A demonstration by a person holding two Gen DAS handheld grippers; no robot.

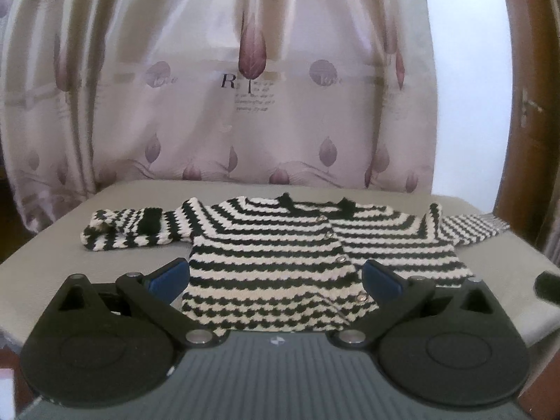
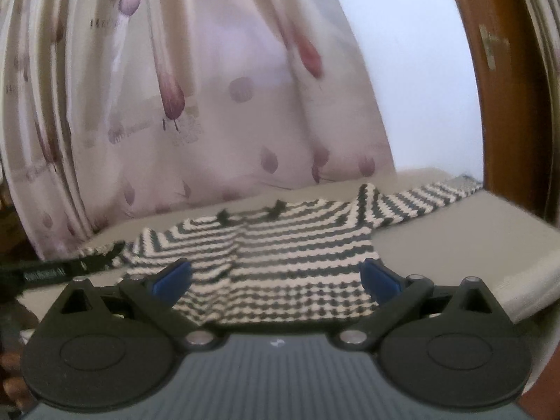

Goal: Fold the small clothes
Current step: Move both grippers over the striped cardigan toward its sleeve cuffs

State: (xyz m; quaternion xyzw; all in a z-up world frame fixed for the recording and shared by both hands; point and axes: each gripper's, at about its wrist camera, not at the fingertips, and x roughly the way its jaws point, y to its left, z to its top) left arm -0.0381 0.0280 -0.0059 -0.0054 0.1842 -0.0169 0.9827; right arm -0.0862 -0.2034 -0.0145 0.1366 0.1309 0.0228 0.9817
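Note:
A small black-and-white striped knitted cardigan (image 1: 276, 255) lies flat on a beige table (image 1: 52, 255), buttoned, both sleeves spread out; the left sleeve (image 1: 129, 232) is folded back at the cuff. My left gripper (image 1: 276, 274) is open with blue pads, hovering over the cardigan's lower hem on its left half. In the right wrist view the cardigan (image 2: 280, 255) lies the same way, and my right gripper (image 2: 276, 276) is open over the hem on its right half. Neither gripper holds cloth.
A pale curtain with purple leaf prints (image 1: 224, 105) hangs just behind the table. A brown wooden door (image 2: 507, 105) stands at the right. The table's right edge (image 2: 525, 287) is close. The other gripper's dark tip (image 1: 547, 285) shows at right.

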